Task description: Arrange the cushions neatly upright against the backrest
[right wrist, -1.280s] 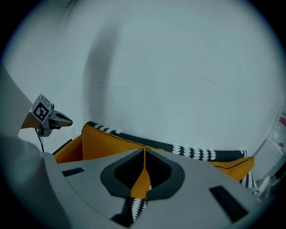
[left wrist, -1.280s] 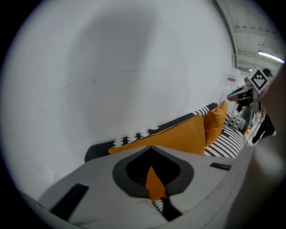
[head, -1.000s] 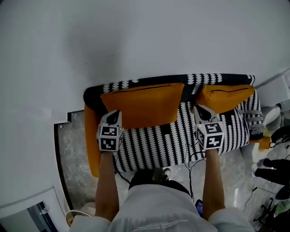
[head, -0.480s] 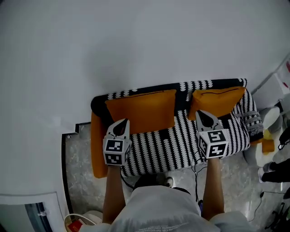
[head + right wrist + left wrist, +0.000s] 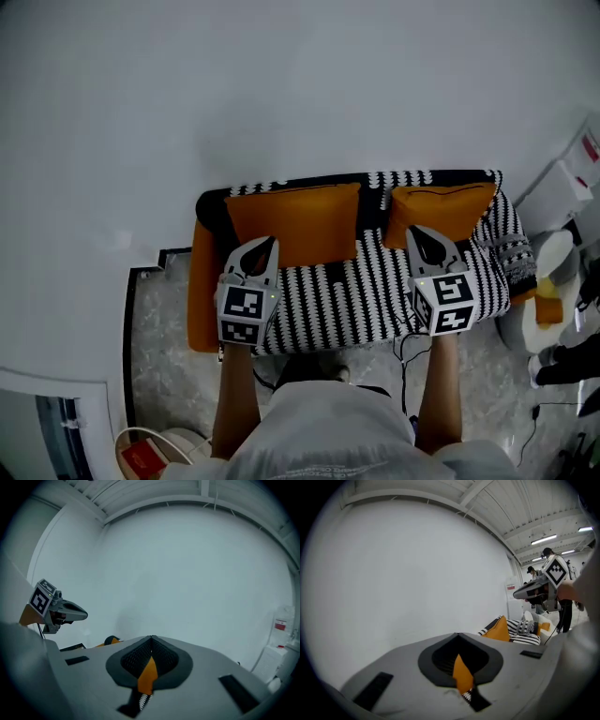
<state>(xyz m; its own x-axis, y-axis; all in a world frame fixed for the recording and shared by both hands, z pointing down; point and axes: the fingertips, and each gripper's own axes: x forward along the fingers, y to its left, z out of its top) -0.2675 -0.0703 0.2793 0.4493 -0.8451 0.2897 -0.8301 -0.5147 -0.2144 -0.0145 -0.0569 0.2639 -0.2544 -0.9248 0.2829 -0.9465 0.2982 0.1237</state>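
Two orange cushions stand upright against the backrest of a black-and-white patterned sofa [image 5: 375, 291]: a wide left cushion [image 5: 295, 220] and a smaller right cushion [image 5: 441, 211]. My left gripper [image 5: 265, 244] hovers over the seat just in front of the left cushion's lower left corner, shut and holding nothing. My right gripper [image 5: 419, 232] is at the right cushion's lower left corner, also shut and empty. In the left gripper view the closed left gripper [image 5: 458, 634] shows an orange sliver behind it, and the right cushion [image 5: 499, 629] lies beyond. The right gripper [image 5: 151, 638] points at the wall.
The sofa has an orange left armrest [image 5: 200, 291]. A grey knitted item [image 5: 514, 253] lies at its right end, with white objects [image 5: 553, 192] beyond. Cables [image 5: 403, 342] hang at the sofa front. A white wall [image 5: 281, 84] rises behind. People [image 5: 546, 557] stand far off.
Both grippers have drawn back a little from the cushions' lower corners toward the seat front. The head view has pulled away. The cushions stay upright.
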